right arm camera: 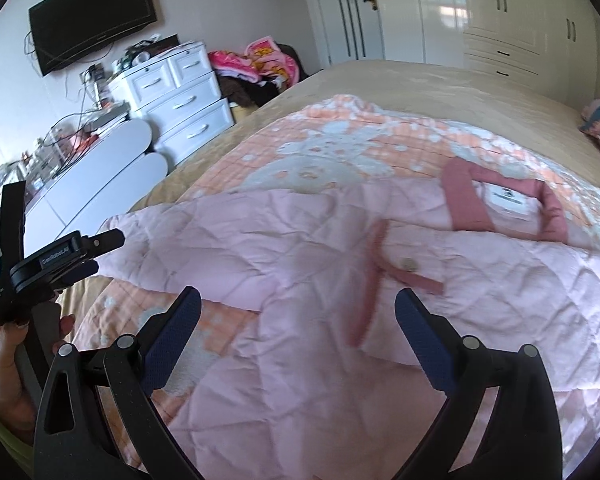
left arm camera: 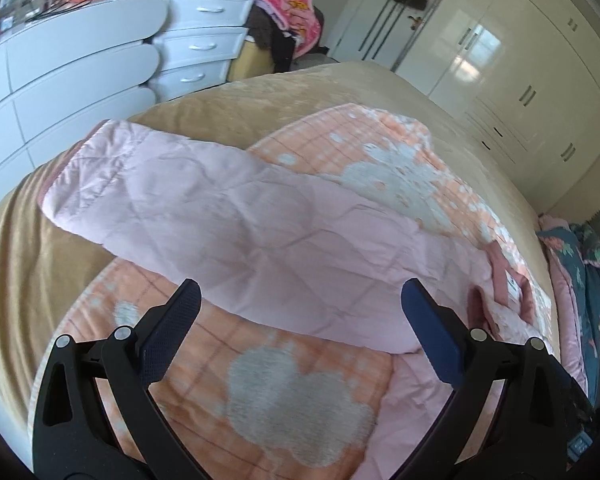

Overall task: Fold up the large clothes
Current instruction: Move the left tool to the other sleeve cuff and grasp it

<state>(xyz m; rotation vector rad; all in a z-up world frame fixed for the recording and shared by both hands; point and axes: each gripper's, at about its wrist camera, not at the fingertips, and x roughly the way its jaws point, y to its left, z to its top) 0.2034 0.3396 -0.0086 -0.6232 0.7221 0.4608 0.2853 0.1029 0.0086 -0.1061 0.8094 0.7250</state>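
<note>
Holding both claws wide and empty, you hover your left gripper [left arm camera: 300,296] and right gripper [right arm camera: 298,304] above the pink quilted jacket [right arm camera: 300,248]. It lies spread on an orange patterned blanket [left arm camera: 300,360] atop the tan bed [left arm camera: 300,84], one sleeve [left arm camera: 112,176] stretched leftward, collar [right arm camera: 500,204] to the right.

Soft daylight throughout; window glare is reflected on glossy wardrobe doors [right arm camera: 448,8]. Edges are fisheye-bent, vignetted; slight motion blur.
</note>
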